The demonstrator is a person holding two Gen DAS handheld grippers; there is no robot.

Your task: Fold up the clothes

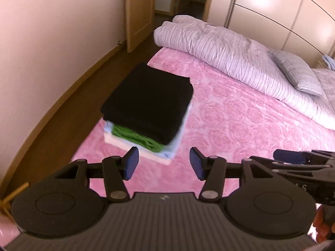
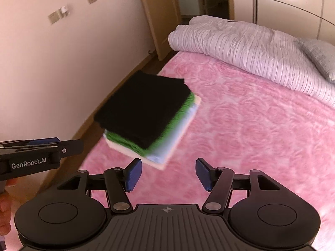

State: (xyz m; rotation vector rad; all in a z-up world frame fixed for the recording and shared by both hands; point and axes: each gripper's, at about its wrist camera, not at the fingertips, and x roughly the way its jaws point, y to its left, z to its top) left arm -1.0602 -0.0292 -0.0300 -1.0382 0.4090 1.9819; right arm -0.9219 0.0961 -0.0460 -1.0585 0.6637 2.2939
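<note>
A stack of folded clothes point(image 1: 146, 108) point(image 2: 144, 113) lies near the left edge of the pink bed cover point(image 1: 230, 125) point(image 2: 251, 125). A black piece is on top, with green, pale blue and cream pieces under it. My left gripper point(image 1: 164, 165) hovers open just short of the stack's near corner, nothing between its blue pads. My right gripper point(image 2: 168, 172) is also open and empty, just short of the same stack. The right gripper point(image 1: 303, 163) shows at the right edge of the left wrist view. The left gripper point(image 2: 41, 148) shows at the left edge of the right wrist view.
A rolled striped lilac duvet point(image 1: 219, 48) point(image 2: 240, 44) lies across the far side of the bed, a grey pillow point(image 1: 297, 75) beside it. The wood floor point(image 1: 62, 115) and a wall run along the bed's left side. A door point(image 1: 138, 10) stands open beyond.
</note>
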